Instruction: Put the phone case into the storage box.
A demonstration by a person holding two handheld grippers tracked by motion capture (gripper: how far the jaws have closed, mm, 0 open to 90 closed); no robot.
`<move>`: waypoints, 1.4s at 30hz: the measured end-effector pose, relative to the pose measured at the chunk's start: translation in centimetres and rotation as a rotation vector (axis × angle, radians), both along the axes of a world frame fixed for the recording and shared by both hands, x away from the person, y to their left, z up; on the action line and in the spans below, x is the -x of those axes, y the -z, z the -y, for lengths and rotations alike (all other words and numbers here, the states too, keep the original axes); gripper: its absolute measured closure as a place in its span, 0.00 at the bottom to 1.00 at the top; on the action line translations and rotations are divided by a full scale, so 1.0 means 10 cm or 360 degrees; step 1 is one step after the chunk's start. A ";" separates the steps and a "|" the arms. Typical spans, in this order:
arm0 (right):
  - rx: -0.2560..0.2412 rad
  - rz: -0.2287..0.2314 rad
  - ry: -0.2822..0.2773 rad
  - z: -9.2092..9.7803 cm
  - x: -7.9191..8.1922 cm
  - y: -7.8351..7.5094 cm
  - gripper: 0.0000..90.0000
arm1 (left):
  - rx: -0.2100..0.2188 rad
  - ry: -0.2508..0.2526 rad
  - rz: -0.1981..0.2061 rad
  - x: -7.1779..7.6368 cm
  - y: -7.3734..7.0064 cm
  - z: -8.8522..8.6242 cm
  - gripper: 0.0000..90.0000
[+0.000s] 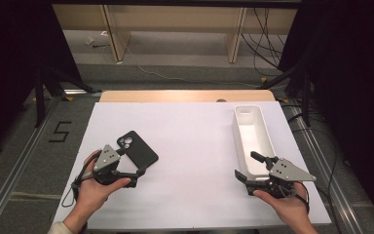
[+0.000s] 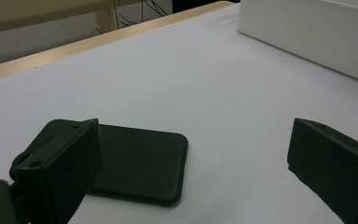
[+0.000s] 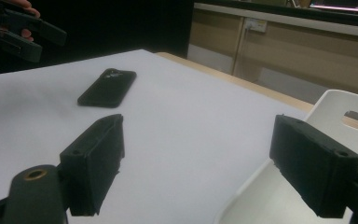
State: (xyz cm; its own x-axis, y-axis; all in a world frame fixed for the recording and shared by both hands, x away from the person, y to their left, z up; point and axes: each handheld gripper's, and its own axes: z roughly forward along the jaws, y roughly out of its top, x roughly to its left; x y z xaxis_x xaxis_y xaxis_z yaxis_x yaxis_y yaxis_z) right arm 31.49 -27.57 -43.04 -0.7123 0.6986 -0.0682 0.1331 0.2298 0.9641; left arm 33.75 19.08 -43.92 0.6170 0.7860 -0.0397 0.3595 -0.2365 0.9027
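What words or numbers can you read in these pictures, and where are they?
"5": black tape mark on the grey floor left of the table.
The black phone, the white tray and both grippers, left gripper and right gripper, show no readable writing.

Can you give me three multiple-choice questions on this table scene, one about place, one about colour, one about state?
1. Where does the flat black phone case lie?
A. inside the tray
B. on the white table cover, by the left claw
C. on the floor

2. What colour is the long rectangular plastic tray?
A. white
B. red
C. black

3. How is the left claw now?
A. shut on the case
B. open, holding nothing
C. shut on the tray

Answers: B, the case lies beside that claw; A, its walls are white; B, its jaws stand wide apart.
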 end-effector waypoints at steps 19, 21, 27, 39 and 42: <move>0.0005 -0.0003 0.0006 -0.02 -0.01 0.01 0.21 | -0.0035 -0.0166 0.0042 -0.23 -0.03 0.11 0.79; 0.0006 -0.0011 0.0007 -0.02 -0.01 0.01 0.21 | -0.0064 -0.0188 0.0027 -0.31 -0.03 0.16 0.92; 0.0004 -0.0011 0.0003 -0.02 -0.01 0.01 0.21 | -0.0137 -0.0218 -0.0062 -0.57 0.03 0.32 1.00; -0.0003 -0.0013 0.0006 -0.01 -0.01 0.01 0.21 | -0.0244 -0.0237 -0.0181 -0.91 0.21 0.53 1.00; -0.0002 -0.0015 0.0005 -0.01 -0.02 0.01 0.21 | -0.0280 -0.0226 -0.0198 -0.97 0.24 0.60 1.00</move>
State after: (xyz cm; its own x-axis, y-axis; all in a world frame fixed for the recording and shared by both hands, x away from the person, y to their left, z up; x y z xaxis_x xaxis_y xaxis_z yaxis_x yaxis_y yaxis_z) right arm 31.64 -27.52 -43.18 -0.7106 0.7010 -0.0608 0.1428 0.2282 0.9631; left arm 43.45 13.05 -46.36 0.4990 0.8658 0.0368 0.5058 -0.3254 0.7990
